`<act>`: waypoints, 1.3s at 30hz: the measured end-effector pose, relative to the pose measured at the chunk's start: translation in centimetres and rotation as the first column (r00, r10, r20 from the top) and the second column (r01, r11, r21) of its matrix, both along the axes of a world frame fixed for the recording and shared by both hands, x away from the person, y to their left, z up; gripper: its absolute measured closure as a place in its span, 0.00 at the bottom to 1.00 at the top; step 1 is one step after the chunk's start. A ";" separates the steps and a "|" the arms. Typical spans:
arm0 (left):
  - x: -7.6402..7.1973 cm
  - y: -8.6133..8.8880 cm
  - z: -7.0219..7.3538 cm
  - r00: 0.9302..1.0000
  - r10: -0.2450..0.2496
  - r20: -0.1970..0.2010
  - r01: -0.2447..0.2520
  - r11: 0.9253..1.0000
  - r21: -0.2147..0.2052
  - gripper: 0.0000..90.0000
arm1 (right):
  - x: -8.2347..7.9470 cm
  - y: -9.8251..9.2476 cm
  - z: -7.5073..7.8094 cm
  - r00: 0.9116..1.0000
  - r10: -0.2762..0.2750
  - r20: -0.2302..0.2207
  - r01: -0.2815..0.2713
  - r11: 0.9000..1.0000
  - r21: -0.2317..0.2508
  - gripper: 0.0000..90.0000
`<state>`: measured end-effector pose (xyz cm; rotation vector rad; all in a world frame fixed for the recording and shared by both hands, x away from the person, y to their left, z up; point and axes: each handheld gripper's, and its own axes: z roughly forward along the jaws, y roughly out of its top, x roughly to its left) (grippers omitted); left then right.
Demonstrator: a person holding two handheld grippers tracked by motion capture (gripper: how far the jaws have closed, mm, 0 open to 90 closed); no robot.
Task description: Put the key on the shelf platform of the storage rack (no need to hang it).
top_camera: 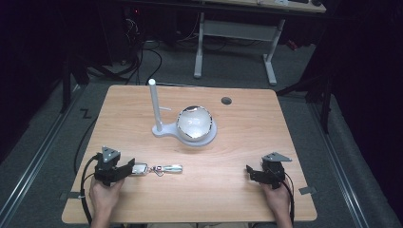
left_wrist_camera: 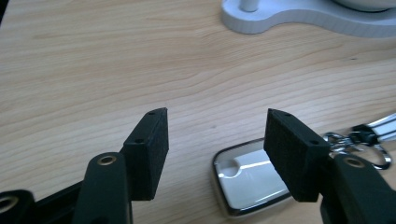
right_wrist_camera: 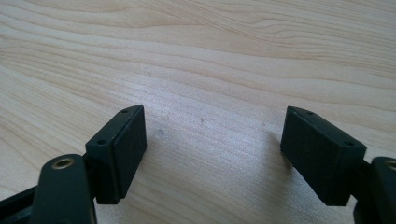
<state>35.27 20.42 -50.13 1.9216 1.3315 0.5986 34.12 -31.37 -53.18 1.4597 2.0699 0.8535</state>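
Observation:
A key fob with a silver rim lies on the wooden table, joined by a ring to a chain and a slim silver piece. My left gripper is open at the table's near left, and the fob lies flat just in front of its jaws, partly under the right one. At the near right my right gripper rests open over bare wood, nothing between its jaws.
A white stand with an upright post and a shiny round bowl sits mid-table. A dark round hole marks the far side. A desk frame stands on the floor beyond.

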 end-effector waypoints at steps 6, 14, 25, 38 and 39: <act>-0.4 -2.2 0.6 0.996 -0.085 -0.002 0.085 0.996 0.013 0.44 | 0.0 0.0 0.0 1.000 0.000 0.000 0.000 1.000 0.000 0.25; -0.6 -3.8 0.7 0.988 -0.155 -0.022 0.155 0.988 -0.003 0.43 | 0.0 0.0 0.0 1.000 -0.001 0.000 0.001 1.000 0.001 0.25; -0.4 -6.2 -0.1 0.969 -0.240 -0.053 0.241 0.971 0.005 0.44 | 0.0 0.0 0.0 1.000 -0.001 0.000 0.001 1.000 0.001 0.25; 0.2 -7.0 -1.0 0.961 -0.266 -0.080 0.268 0.963 0.021 0.46 | 0.0 0.0 0.0 1.000 -0.001 0.000 0.001 1.000 0.001 0.25; 0.3 -7.2 -1.2 0.959 -0.269 -0.087 0.272 0.962 0.022 0.47 | 0.0 0.0 0.0 1.000 0.000 0.000 0.000 1.000 0.001 0.25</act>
